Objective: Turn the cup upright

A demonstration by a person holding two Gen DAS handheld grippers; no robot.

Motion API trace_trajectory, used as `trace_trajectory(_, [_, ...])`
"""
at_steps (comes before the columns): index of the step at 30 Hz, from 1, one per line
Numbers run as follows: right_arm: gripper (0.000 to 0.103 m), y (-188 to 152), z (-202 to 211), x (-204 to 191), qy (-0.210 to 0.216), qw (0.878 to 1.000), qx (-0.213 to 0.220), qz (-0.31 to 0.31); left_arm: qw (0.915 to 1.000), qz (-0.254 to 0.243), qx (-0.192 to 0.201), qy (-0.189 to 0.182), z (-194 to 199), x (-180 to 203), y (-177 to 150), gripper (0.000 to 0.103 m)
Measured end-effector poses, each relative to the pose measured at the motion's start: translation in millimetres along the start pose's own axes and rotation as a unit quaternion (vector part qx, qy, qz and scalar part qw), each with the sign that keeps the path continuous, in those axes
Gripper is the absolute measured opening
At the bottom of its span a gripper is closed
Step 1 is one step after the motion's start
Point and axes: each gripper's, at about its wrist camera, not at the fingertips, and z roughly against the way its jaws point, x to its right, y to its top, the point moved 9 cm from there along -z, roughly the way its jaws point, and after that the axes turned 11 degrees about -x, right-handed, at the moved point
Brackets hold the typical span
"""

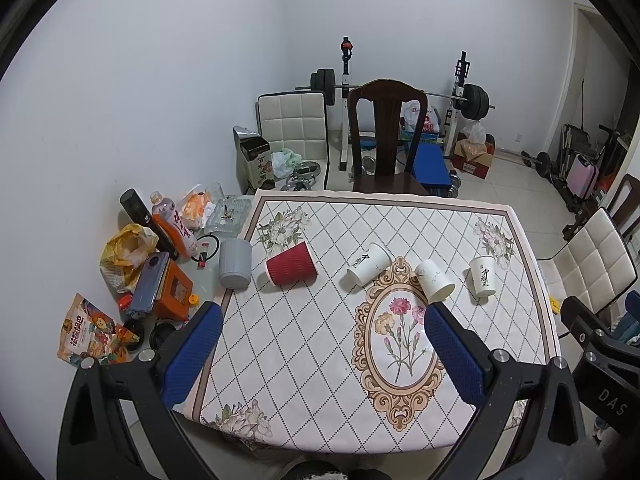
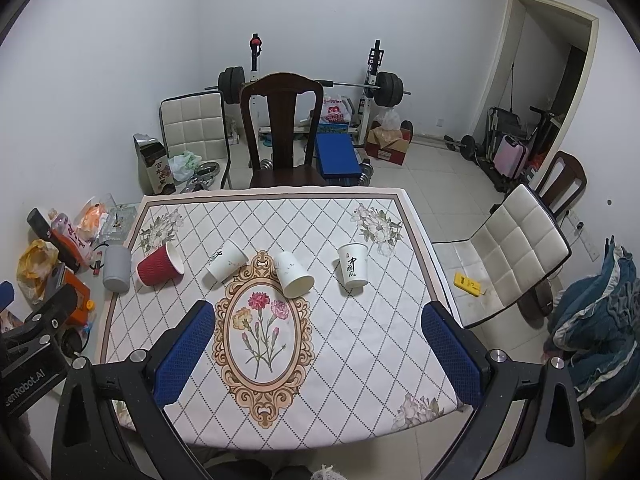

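Observation:
Several paper cups lie in a row across the table's middle. A red ribbed cup (image 1: 291, 263) (image 2: 161, 265) lies on its side at the left. A white cup with black writing (image 1: 368, 264) (image 2: 226, 261) lies on its side beside it. A plain white cup (image 1: 435, 280) (image 2: 294, 274) lies tipped near the oval flower print. A white cup with black characters (image 1: 483, 276) (image 2: 353, 265) stands at the right, wide end down. My left gripper (image 1: 324, 320) and right gripper (image 2: 320, 316) are open and empty, held above the near half of the table, apart from the cups.
A grey cylinder (image 1: 235, 263) (image 2: 117, 268) stands at the cloth's left edge. Snack bags, bottles and a phone (image 1: 149, 282) crowd the table's left strip. A dark wooden chair (image 1: 386, 140) stands behind the table, a white padded chair (image 2: 516, 248) at its right.

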Motion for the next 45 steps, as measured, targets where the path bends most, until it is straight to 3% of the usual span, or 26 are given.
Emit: trace_trajectory(45, [0.103, 4, 12, -12, 0.003, 1.0, 0.006, 0.005, 1.0, 0.001, 0.002, 0.0, 1, 2, 1, 0.103])
